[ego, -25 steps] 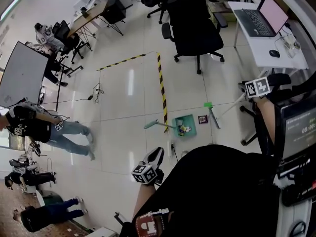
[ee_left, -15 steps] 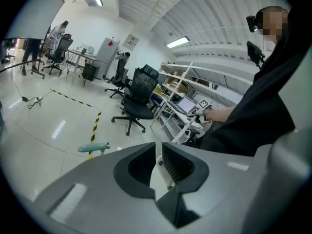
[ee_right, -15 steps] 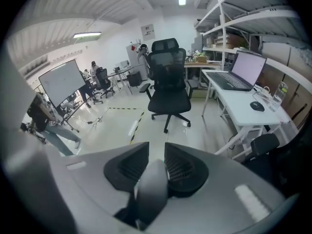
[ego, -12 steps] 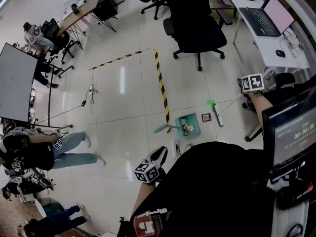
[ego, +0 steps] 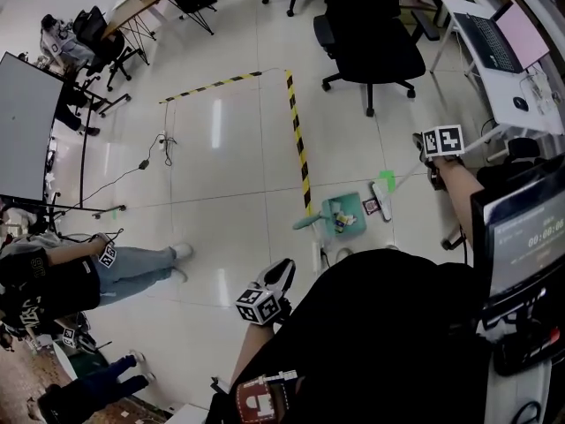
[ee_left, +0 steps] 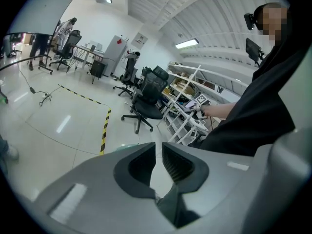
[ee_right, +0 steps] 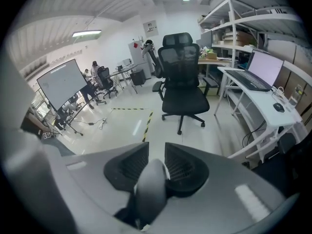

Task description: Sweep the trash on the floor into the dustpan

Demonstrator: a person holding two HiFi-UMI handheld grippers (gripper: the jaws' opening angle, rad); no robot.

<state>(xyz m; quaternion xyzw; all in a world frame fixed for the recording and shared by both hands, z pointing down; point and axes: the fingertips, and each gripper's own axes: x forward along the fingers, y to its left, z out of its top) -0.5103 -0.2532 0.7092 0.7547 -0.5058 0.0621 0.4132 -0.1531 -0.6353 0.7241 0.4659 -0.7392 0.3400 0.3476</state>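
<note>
A teal dustpan point(ego: 335, 210) rests on the pale floor in the head view, with bits of trash point(ego: 342, 222) inside it. Its thin white handle point(ego: 316, 256) runs back to my left gripper point(ego: 282, 268), which is shut on it; the handle point(ee_left: 157, 172) shows between the jaws of the left gripper point(ee_left: 158, 155). A small dark packet point(ego: 372, 208) lies just right of the pan. Beside it is the green-headed broom point(ego: 384, 184). My right gripper point(ego: 427, 164) is shut on the broom's grey handle end point(ee_right: 151, 189), clamped in the right gripper point(ee_right: 156, 164).
Yellow-and-black floor tape point(ego: 298, 140) runs up from the dustpan and turns left. A black office chair point(ego: 375, 51) stands beyond it, a white desk with a laptop point(ego: 499, 38) at the right. A cable point(ego: 163, 144) and a walking person point(ego: 115, 268) are to the left.
Both grippers have travelled across the floor with their tools. The right gripper has come in closer above the broom head. The person on the left has walked on.
</note>
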